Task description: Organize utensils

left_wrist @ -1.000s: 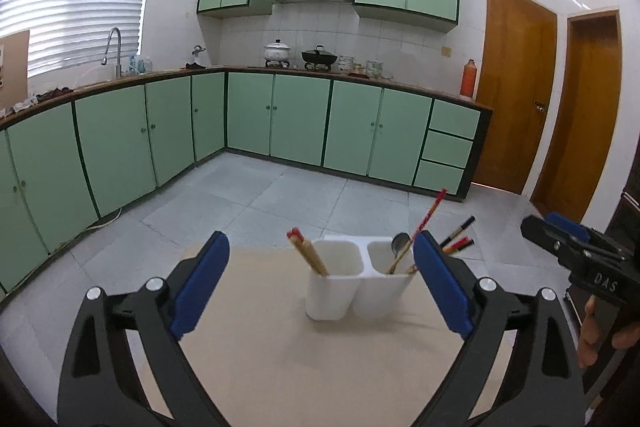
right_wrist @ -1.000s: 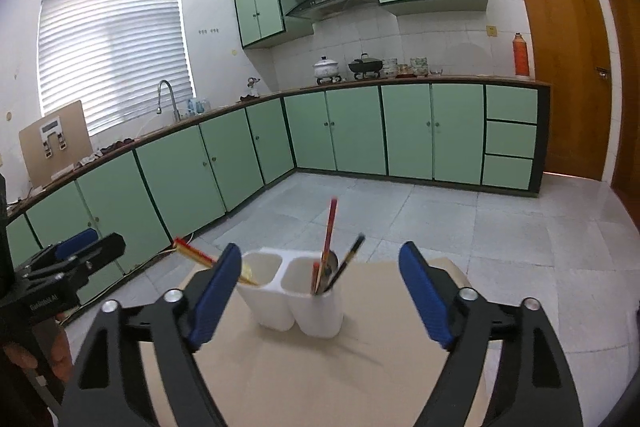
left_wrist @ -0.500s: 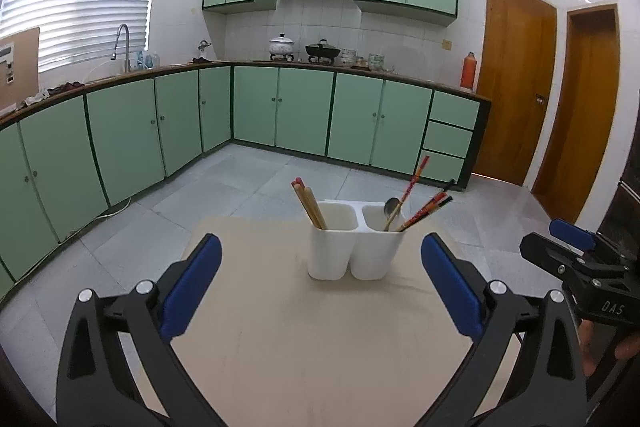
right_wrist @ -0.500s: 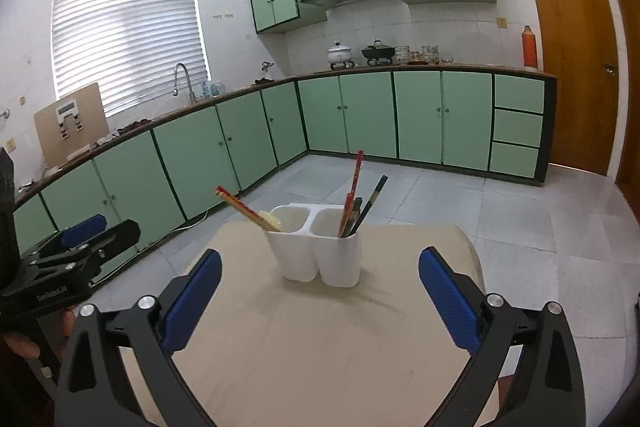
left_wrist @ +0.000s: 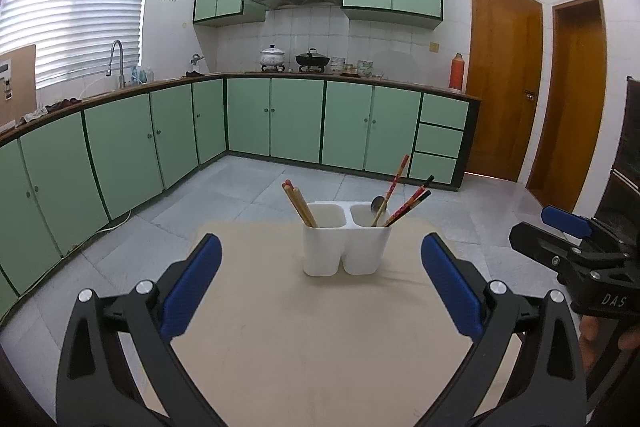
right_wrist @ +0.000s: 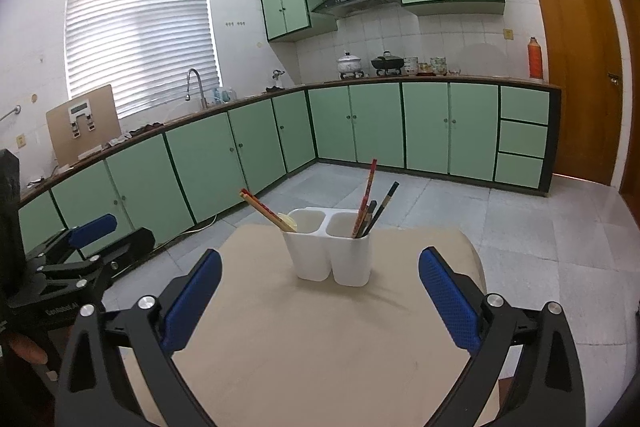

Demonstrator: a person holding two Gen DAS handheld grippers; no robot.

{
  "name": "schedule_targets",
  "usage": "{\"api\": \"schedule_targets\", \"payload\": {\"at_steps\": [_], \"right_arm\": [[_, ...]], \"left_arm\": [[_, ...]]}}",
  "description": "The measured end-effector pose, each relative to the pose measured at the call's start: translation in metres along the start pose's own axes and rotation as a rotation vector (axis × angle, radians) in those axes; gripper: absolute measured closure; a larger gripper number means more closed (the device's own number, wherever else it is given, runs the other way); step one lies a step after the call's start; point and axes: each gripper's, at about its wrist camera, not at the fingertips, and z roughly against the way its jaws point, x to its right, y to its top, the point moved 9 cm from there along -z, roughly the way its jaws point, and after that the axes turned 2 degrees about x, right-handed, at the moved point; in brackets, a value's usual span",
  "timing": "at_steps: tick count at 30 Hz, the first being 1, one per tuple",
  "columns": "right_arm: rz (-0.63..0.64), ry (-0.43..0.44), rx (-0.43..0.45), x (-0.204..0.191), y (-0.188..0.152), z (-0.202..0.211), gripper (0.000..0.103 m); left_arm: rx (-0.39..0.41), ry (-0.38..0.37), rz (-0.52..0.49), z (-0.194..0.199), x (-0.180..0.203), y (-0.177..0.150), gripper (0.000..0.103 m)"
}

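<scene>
A white two-compartment utensil holder (left_wrist: 346,245) (right_wrist: 330,251) stands on a beige table (left_wrist: 312,339) (right_wrist: 304,347). Its left compartment holds wooden chopsticks (left_wrist: 299,203) (right_wrist: 262,209). Its right compartment holds a metal spoon (left_wrist: 377,206) with red and dark chopsticks (left_wrist: 408,202) (right_wrist: 370,201). My left gripper (left_wrist: 320,287) is open and empty, back from the holder. My right gripper (right_wrist: 318,295) is open and empty, also back from it. Each gripper shows at the edge of the other's view: the right one (left_wrist: 576,255) and the left one (right_wrist: 80,251).
Green kitchen cabinets (left_wrist: 296,123) run along the far wall and left side, with a sink tap (left_wrist: 116,61) and pots (left_wrist: 274,58) on the counter. Wooden doors (left_wrist: 504,83) stand at the right. Tiled floor (left_wrist: 248,187) surrounds the table.
Both grippers have drawn back and risen from the holder, which now looks smaller and farther. Both stayed open and empty.
</scene>
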Motion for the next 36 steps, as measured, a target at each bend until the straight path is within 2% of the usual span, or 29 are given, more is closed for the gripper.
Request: {"api": "schedule_targets", "payload": {"at_steps": [36], "right_arm": [[0.026, 0.011, 0.031, -0.012, 0.010, 0.011, 0.006]], "left_arm": [[0.039, 0.003, -0.011, 0.018, 0.005, 0.011, 0.006]]}}
